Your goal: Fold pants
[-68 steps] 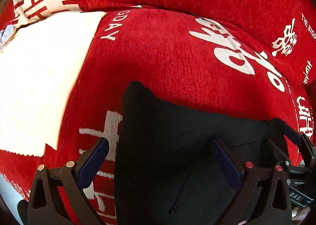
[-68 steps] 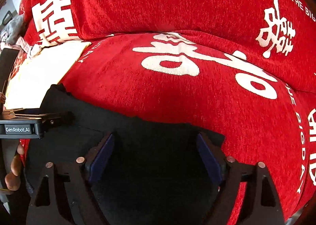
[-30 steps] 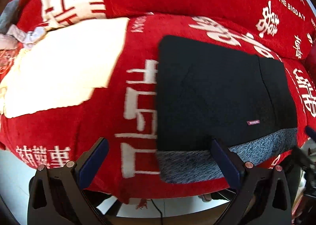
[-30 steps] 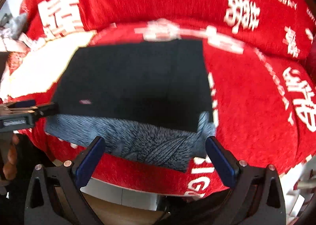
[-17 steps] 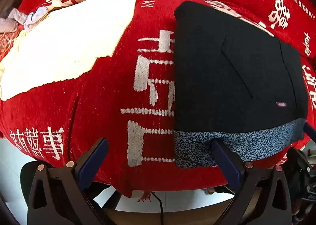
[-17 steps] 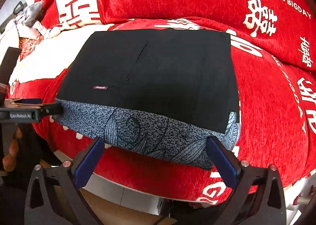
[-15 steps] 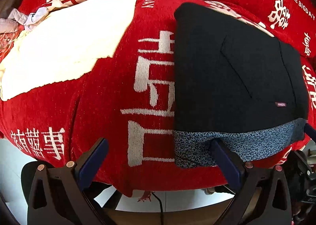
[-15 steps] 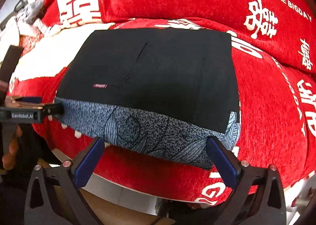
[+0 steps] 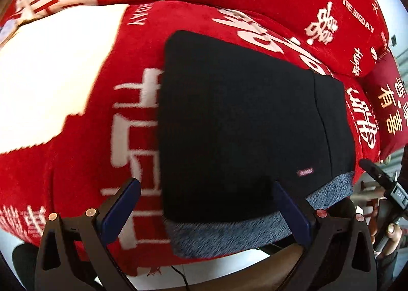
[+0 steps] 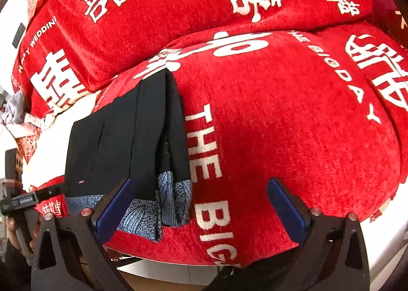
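The black fabric pants lie folded square near the red sofa seat's front edge, seemingly finished, with left tongs and right tongs both spread wide and empty.

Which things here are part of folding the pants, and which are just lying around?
Part of the job:
- pants, folded, lying on the sofa
- left gripper, open, empty
- right gripper, open, empty

Just lying about:
- sofa cover, the surface under the pants
- cream patch on the seat
- pile of cloth at the far left
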A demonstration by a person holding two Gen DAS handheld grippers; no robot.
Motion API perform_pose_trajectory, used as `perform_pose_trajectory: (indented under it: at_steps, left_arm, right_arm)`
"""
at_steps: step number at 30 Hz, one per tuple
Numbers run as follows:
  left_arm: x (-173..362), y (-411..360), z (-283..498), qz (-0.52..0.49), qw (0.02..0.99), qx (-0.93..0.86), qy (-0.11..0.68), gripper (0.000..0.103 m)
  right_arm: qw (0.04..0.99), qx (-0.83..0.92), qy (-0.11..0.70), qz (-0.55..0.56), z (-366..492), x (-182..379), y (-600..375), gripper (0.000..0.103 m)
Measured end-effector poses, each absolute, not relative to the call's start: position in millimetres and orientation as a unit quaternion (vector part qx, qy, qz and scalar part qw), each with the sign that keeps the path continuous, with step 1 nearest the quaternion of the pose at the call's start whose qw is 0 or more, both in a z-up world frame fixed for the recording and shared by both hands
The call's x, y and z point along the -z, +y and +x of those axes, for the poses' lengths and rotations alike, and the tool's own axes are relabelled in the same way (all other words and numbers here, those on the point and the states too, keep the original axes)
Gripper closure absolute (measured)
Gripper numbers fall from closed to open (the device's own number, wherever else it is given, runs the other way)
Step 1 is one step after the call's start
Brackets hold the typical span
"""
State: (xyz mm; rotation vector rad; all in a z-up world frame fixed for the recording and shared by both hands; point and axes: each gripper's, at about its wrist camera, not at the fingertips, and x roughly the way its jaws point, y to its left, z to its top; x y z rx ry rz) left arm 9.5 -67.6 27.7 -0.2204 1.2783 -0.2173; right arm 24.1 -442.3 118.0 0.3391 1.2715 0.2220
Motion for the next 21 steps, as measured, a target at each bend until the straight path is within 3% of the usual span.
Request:
perform_pose_trajectory:
  at_steps: [13, 21]
  left_arm:
    - [-6, -59, 23, -0.149, 0.766, 0.148, 0.608, 0.000]
    - [1, -56, 29, -0.164, 0.764, 0.177, 0.598, 0.000]
  right_arm:
    - [0.727, -0.188, 0.635, 0.181, 45, -68, -398, 0.000]
    - [0.725, -0.228, 0.628, 0.169, 49, -68, -376, 0.000]
